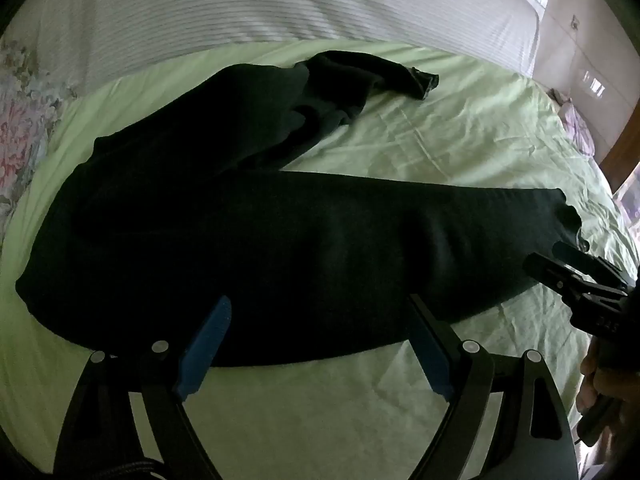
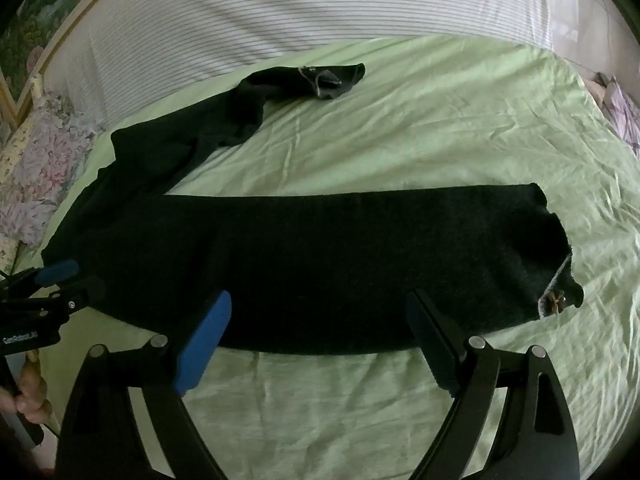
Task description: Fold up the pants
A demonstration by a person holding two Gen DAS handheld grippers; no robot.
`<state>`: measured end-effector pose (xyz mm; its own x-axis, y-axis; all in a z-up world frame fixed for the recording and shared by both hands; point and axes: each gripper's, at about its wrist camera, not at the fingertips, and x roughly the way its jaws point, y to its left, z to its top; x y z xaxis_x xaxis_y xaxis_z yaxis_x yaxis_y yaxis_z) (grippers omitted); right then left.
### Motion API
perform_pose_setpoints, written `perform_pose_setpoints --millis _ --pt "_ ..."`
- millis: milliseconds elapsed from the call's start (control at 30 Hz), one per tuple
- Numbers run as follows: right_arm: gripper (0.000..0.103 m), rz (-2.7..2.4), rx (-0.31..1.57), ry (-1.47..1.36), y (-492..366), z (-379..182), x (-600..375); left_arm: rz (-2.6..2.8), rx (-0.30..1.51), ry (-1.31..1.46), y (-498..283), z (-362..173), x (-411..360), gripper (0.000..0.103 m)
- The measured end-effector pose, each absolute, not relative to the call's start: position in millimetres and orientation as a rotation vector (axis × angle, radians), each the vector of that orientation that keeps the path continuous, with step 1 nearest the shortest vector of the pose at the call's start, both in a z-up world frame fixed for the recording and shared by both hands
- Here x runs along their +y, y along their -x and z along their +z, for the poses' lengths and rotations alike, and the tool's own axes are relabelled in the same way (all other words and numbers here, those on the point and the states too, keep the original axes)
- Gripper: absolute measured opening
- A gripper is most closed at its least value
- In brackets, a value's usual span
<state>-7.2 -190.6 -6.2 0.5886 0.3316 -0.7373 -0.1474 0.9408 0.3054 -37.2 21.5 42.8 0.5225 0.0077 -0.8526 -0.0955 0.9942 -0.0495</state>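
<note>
Green sheet (image 2: pixel 400 128) covers the bed, with a striped cover (image 2: pixel 280 12) beyond it. Dark pants (image 2: pixel 320 256) lie on the sheet, one leg stretched across in front of me, the other angled away. I hold my left gripper (image 1: pixel 320 344) and right gripper (image 2: pixel 318 340) above the near leg, jaws wide apart, gripping nothing.

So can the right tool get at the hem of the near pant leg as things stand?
Probably yes. The right tool is open above the near leg of the pants, and its hem lies flat on the green sheet to the right, with nothing covering it.
</note>
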Motion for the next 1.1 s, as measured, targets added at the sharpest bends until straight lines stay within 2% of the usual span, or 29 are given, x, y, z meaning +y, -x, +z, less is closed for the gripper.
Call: perform_pose_setpoints --millis 1100 --pt "0.089 0.280 0.900 -0.218 6.8 -7.0 -189.4 0.062 1.038 0.101 32.2 36.7 17.6 0.087"
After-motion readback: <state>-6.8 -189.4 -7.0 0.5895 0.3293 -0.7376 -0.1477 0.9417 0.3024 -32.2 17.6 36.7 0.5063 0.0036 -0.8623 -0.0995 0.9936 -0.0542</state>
